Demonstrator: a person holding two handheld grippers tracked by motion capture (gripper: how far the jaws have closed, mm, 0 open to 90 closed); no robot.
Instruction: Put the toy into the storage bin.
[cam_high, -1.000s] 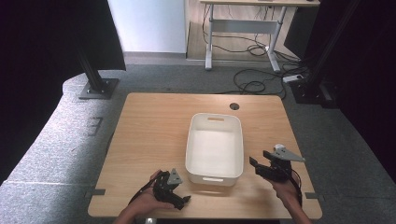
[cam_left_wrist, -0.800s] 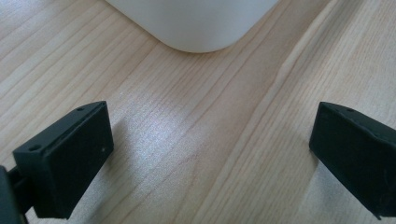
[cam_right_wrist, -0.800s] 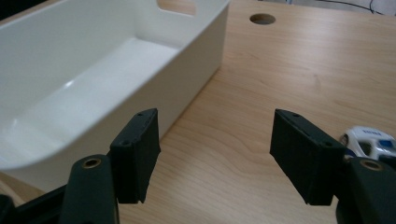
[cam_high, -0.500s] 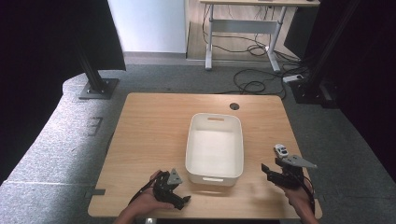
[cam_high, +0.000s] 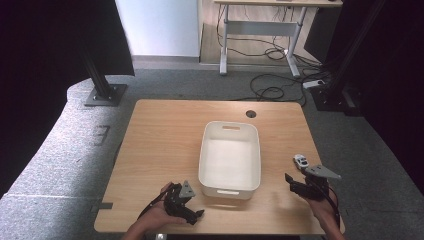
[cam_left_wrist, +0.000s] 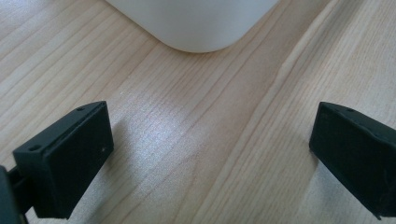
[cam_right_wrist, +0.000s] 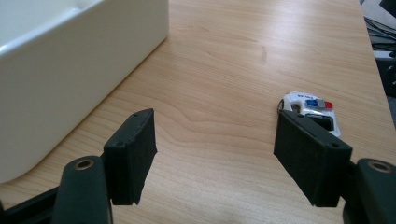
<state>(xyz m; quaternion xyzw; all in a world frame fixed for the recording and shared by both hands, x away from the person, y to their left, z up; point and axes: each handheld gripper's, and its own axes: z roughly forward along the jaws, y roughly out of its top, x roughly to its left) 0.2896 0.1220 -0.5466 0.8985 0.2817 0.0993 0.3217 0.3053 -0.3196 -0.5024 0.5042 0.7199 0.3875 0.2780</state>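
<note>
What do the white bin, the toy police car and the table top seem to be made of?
White bin: probably plastic, smooth matte walls, rounded moulded corners and cut handle slots.
Toy police car: glossy white body, plastic or painted metal; cannot tell which.
Table top: light wood or wood-look laminate, with visible grain lines and low sheen.

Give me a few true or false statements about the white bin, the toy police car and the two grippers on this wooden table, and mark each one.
1. The white rectangular plastic bin has nothing in it. True.
2. The small white toy police car lies inside the bin. False: it sits on the wooden table, to the right of the bin.
3. The right gripper is open with nothing between its jaws. True; its jaws have just been opening.
4. The left gripper is clamped on the bin's rim. False: it is open over bare table near the bin's corner.
</note>
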